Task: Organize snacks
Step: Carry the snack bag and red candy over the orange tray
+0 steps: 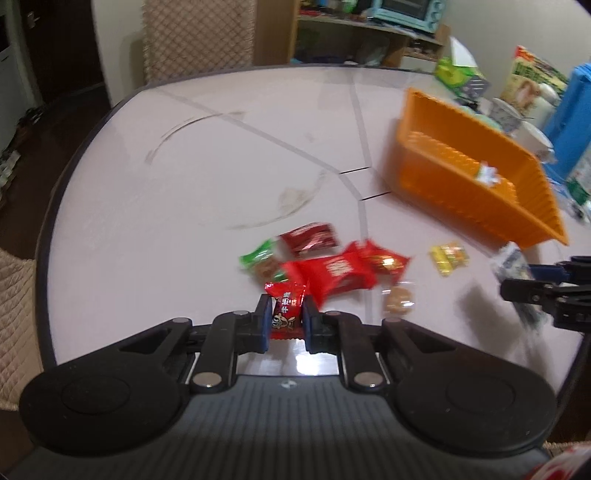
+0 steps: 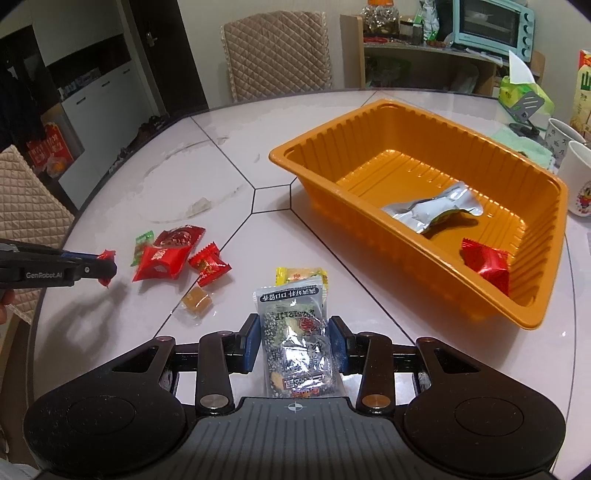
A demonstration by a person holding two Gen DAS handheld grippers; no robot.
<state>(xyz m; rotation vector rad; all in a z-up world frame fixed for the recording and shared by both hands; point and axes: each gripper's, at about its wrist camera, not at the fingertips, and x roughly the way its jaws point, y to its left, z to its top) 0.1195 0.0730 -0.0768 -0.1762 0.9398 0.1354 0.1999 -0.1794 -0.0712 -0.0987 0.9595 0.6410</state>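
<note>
My left gripper point(image 1: 285, 314) is shut on a small red candy packet point(image 1: 286, 308) and holds it above the table; it also shows in the right wrist view point(image 2: 105, 267). My right gripper point(image 2: 294, 338) is shut on a grey-and-black snack packet point(image 2: 295, 343); it appears at the right edge of the left wrist view point(image 1: 517, 284). The orange tray point(image 2: 406, 114) holds a silver packet point(image 2: 432, 210) and a red candy point(image 2: 485, 264). Loose on the table lie a big red packet point(image 2: 162, 260), a dark red packet point(image 2: 179, 236), a green packet point(image 2: 142, 243), a red candy point(image 2: 209, 264), a yellow packet point(image 2: 301, 275) and a clear-wrapped brown sweet point(image 2: 197, 301).
White mugs point(image 2: 576, 177) and a green tissue box point(image 2: 521, 92) stand right of and behind the tray. A padded chair point(image 2: 277, 48) stands at the far table edge, another point(image 2: 26, 199) at the left. A shelf with a blue toaster oven point(image 2: 491, 26) is behind.
</note>
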